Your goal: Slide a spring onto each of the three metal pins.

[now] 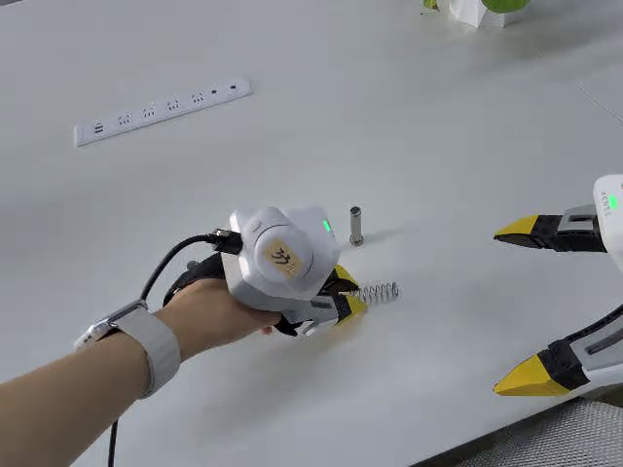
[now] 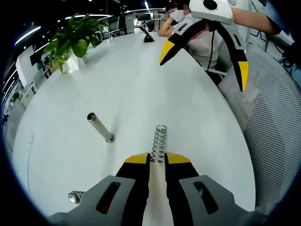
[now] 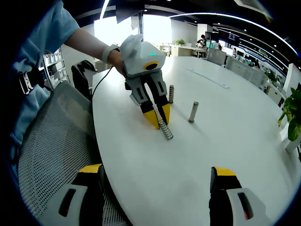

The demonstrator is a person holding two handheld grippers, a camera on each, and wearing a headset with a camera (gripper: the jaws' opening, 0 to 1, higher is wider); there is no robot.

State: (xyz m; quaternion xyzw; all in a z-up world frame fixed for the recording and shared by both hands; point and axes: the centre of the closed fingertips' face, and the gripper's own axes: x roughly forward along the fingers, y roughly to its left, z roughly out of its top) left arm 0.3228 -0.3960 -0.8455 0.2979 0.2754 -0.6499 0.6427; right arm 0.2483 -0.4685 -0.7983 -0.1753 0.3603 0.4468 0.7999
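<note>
Pinching one end of the short coiled steel spring [image 2: 160, 141], the yellow-tipped left gripper [image 2: 157, 157] is clenched on it, down by the white table [image 1: 292, 146]. The spring juts straight out along the jaws, near level, while the bare grey metal pin [image 2: 99, 127] stands upright just beside it. The right gripper [image 1: 506, 311] hangs spread, well apart, so the left probably must tip the spring upright.
</note>
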